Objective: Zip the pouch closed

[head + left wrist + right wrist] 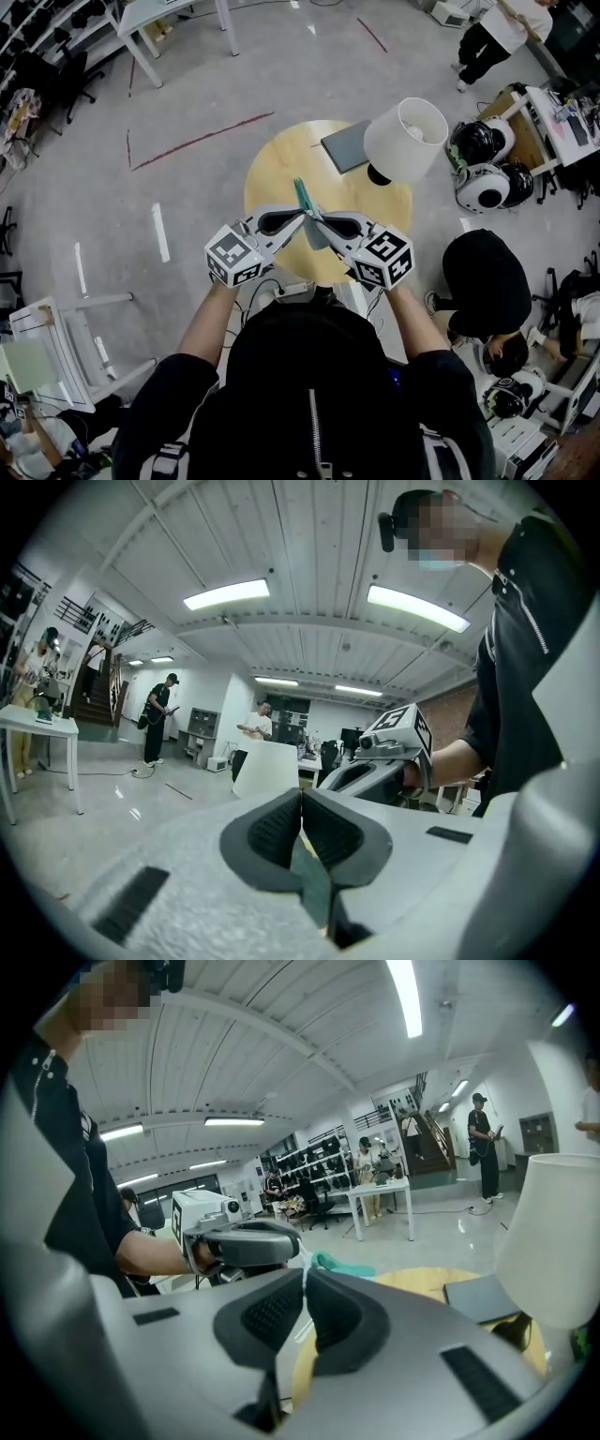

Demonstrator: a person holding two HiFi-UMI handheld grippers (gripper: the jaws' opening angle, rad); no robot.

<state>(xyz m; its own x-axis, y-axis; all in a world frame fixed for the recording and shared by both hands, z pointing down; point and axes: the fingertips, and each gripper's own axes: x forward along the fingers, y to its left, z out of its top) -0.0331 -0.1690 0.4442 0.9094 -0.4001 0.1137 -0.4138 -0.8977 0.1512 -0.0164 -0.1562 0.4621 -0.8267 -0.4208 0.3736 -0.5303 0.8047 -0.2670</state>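
Observation:
A teal pouch (303,199) is held upright above the round wooden table (277,164), between both grippers. My left gripper (301,218) comes in from the left and is shut on the pouch. In the left gripper view its jaws (301,803) meet on a thin sheet of dark teal fabric (315,878). My right gripper (322,223) comes in from the right, tip to tip with the left one. It is shut as well (304,1283), with a thin pale edge of the pouch pinched between its pads. More teal fabric (345,1266) shows just beyond. The zip itself is hidden.
A white lamp shade (406,139) and a grey flat pad (344,145) sit on the far side of the table. White and black helmets (483,173) lie on the floor at the right, near a crouching person (485,272). A white chair (58,347) stands at lower left.

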